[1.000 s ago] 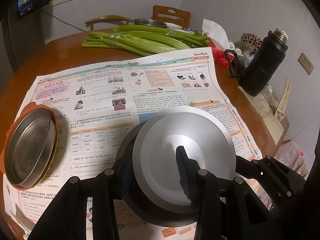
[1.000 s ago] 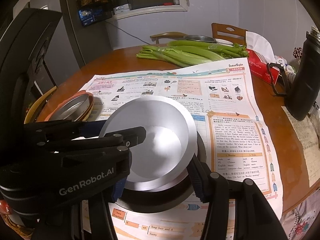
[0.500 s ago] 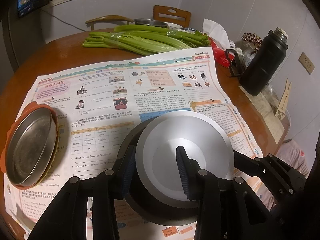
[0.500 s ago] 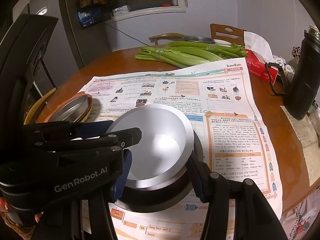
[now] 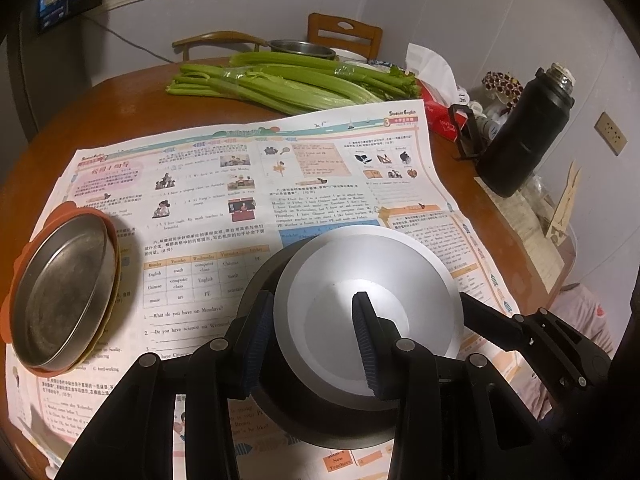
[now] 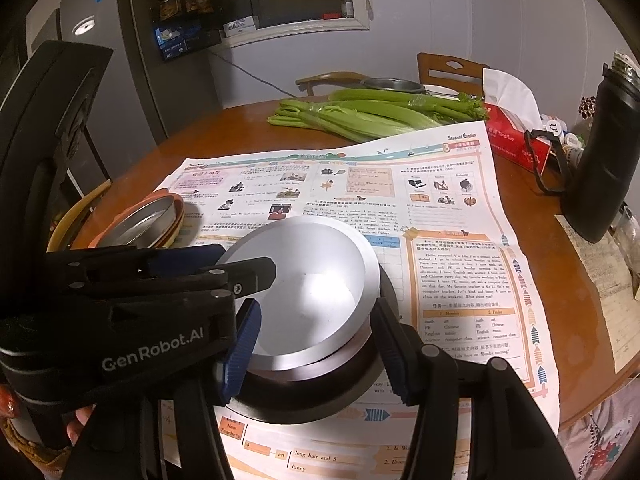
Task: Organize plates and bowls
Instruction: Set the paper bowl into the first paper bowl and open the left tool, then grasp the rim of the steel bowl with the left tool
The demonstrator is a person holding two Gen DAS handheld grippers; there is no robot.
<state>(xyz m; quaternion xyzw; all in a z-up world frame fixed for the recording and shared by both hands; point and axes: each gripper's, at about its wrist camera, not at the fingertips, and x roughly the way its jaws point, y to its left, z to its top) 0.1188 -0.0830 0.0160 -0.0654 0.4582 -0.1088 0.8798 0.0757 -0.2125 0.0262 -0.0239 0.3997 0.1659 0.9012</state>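
Observation:
A silver bowl (image 5: 360,264) (image 6: 312,264) sits nested in a dark bowl (image 5: 320,428) (image 6: 320,396) on a newspaper (image 5: 240,200). My left gripper (image 5: 312,300) is shut on the silver bowl's near-left wall, one blue pad inside and one outside. In the right wrist view the silver bowl's near rim lies between the pads of my right gripper (image 6: 316,312); its jaws are opening slightly, with the pads still against the rim. To the left, a metal plate (image 5: 64,288) (image 6: 140,220) rests on an orange plate (image 5: 76,210).
Celery stalks (image 5: 288,84) lie across the back of the round wooden table (image 5: 120,104). A black flask (image 5: 524,136), a red tissue box (image 6: 516,136) and small clutter stand at the right. A metal bowl (image 5: 300,46) and two chairs are behind.
The silver bowl has settled a little lower into the dark bowl. Both grippers have stayed almost where they were.

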